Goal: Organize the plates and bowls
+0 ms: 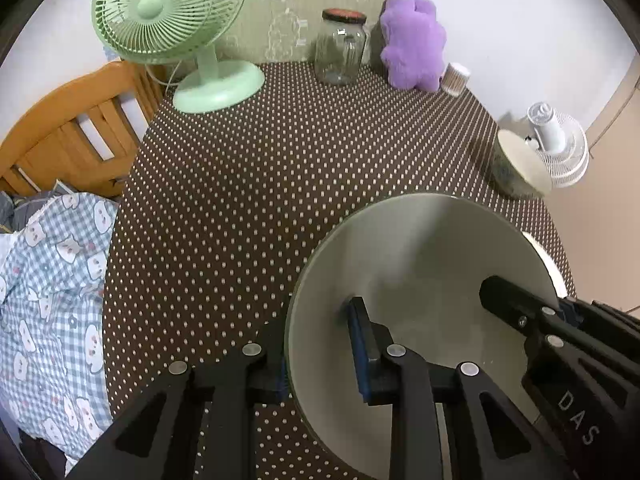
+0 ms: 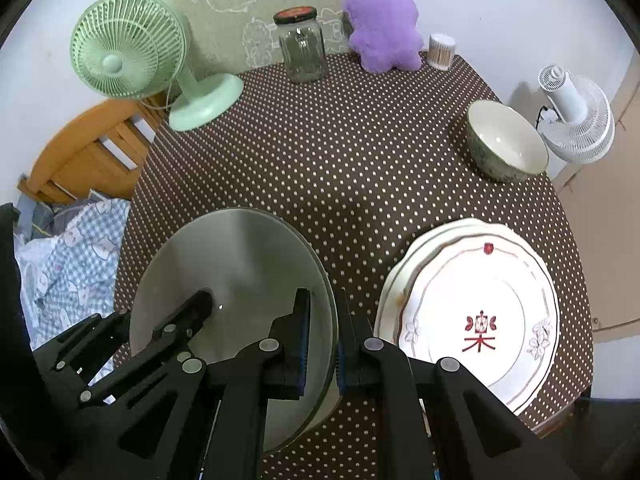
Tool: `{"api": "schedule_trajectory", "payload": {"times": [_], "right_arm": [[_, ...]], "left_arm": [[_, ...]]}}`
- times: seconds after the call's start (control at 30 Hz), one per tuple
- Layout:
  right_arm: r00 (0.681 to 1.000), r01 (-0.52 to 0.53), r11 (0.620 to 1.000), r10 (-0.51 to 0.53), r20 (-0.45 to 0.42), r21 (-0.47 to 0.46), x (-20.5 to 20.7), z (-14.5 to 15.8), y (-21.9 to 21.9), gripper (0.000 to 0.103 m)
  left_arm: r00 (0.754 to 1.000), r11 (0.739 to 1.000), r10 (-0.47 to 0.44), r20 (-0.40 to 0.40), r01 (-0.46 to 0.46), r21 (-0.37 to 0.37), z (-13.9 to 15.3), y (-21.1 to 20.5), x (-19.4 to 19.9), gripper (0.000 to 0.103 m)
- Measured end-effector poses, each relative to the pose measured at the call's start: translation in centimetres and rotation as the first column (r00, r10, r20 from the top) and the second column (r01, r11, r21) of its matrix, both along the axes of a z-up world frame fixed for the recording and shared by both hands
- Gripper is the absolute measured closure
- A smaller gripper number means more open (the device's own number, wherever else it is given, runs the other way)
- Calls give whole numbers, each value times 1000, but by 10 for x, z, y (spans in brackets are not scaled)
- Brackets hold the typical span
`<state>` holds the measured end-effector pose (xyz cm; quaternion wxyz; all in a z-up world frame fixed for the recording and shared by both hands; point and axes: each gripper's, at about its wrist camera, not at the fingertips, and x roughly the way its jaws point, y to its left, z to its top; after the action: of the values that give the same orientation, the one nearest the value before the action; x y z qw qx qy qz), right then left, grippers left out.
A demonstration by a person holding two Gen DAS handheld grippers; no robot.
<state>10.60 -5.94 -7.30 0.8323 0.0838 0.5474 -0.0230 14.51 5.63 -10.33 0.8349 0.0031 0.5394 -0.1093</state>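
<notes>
A large pale green bowl (image 1: 420, 256) (image 2: 240, 256) is held between both grippers over the dotted tablecloth. My left gripper (image 1: 320, 356) is shut on the bowl's left rim, one finger inside and one outside. My right gripper (image 2: 326, 348) is shut on the opposite rim in the same way. Each gripper shows in the other's view, the right gripper (image 1: 520, 312) and the left gripper (image 2: 188, 312). A stack of white patterned plates (image 2: 480, 300) lies to the bowl's right; only its edge (image 1: 548, 260) shows in the left wrist view. A smaller speckled bowl (image 2: 504, 140) (image 1: 516, 164) stands farther back on the right.
Along the table's back stand a green fan (image 1: 192, 32), a glass jar (image 1: 340, 48), a purple plush toy (image 1: 412, 40) and a tub of cotton swabs (image 1: 456, 78). A white fan (image 2: 576, 112) sits off the right edge. A wooden chair (image 1: 76, 128) and checked cloth (image 1: 52, 300) lie left.
</notes>
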Motion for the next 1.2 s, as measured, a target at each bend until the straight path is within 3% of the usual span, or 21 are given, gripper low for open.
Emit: {"api": "schedule_trajectory", "payload": {"times": [0.57,0.97,1.2], "right_arm": [[994,0,1000,-1,-108,-13,-10,-36,9,90],[991,9,1000,-12,-133,-24,-5,-48,14,90],[992,18,1000,-19,-123,-4,-5,-47,12,84]], "left_arm": [[999,997,-19,-41,22,75,-29,-5,-16,76],[998,998,-11,-57,14,68,-43,-4,-14,75],[998,998,-17,-61,20,52,-48,-3,-14,73]]}}
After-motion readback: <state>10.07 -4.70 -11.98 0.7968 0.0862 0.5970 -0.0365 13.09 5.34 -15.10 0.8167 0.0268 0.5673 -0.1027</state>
